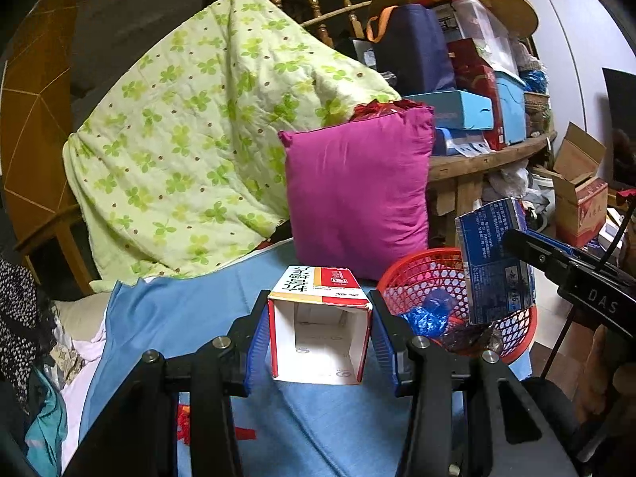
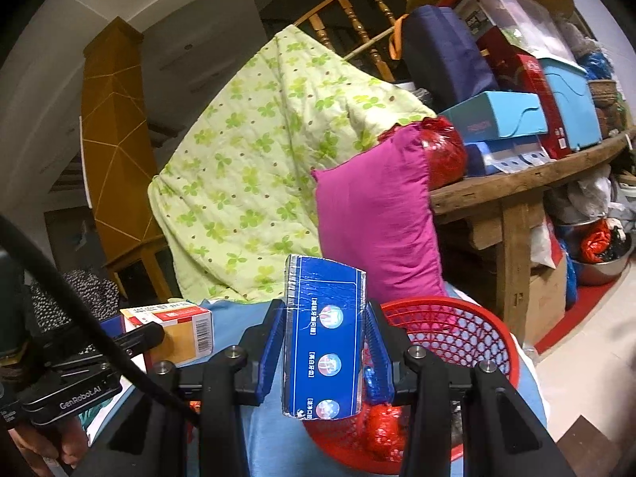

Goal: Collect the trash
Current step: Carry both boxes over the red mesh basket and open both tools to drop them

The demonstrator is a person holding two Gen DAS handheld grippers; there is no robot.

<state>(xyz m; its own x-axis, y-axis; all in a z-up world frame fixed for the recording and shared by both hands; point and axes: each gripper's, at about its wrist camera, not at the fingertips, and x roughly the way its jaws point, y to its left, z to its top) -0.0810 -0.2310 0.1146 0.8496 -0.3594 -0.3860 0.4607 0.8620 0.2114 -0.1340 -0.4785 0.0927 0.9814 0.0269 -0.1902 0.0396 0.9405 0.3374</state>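
Fingers (image 1: 260, 342) around carton (image 1: 320, 330), basket (image 1: 512, 328) beside.

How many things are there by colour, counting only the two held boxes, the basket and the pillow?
Blue: 1, the blue box in the right claw
White and red: 1, the open box in the left claw
Red: 1, the basket
Magenta: 1, the pillow
Total: 4

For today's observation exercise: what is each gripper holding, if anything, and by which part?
The left gripper clamps the open-ended white-and-red carton by its two side walls. The right gripper grips the blue box by its long side edges, beside the red basket.
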